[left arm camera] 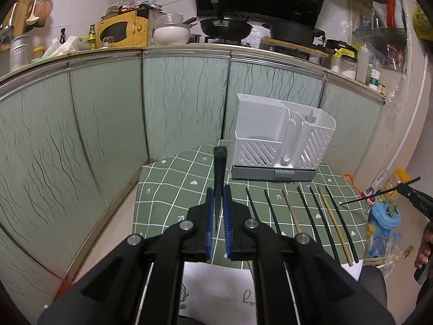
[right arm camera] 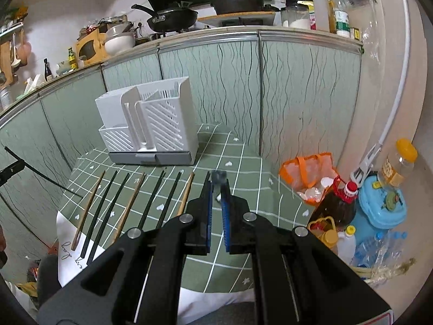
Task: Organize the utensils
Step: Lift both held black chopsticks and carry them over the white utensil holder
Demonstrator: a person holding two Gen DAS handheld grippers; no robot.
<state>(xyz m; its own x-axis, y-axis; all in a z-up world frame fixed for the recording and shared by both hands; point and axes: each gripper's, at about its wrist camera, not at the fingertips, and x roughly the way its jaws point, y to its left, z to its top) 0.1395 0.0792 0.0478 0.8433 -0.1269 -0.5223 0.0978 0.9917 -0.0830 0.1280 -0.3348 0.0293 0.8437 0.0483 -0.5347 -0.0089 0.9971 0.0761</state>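
Observation:
A white utensil holder with slotted compartments stands at the back of the green checked tablecloth; it also shows in the right wrist view. Several dark and wooden chopsticks lie in a row in front of it, seen too in the right wrist view. My left gripper is shut on a dark chopstick that points forward, above the cloth left of the row. My right gripper is shut on a dark chopstick, right of the row; this gripper also shows in the left wrist view.
Green cabinet doors stand behind the table, under a counter with pans and a stove. On the floor to the right are an orange bag, bottles and a blue box. White paper lies under the cloth's front edge.

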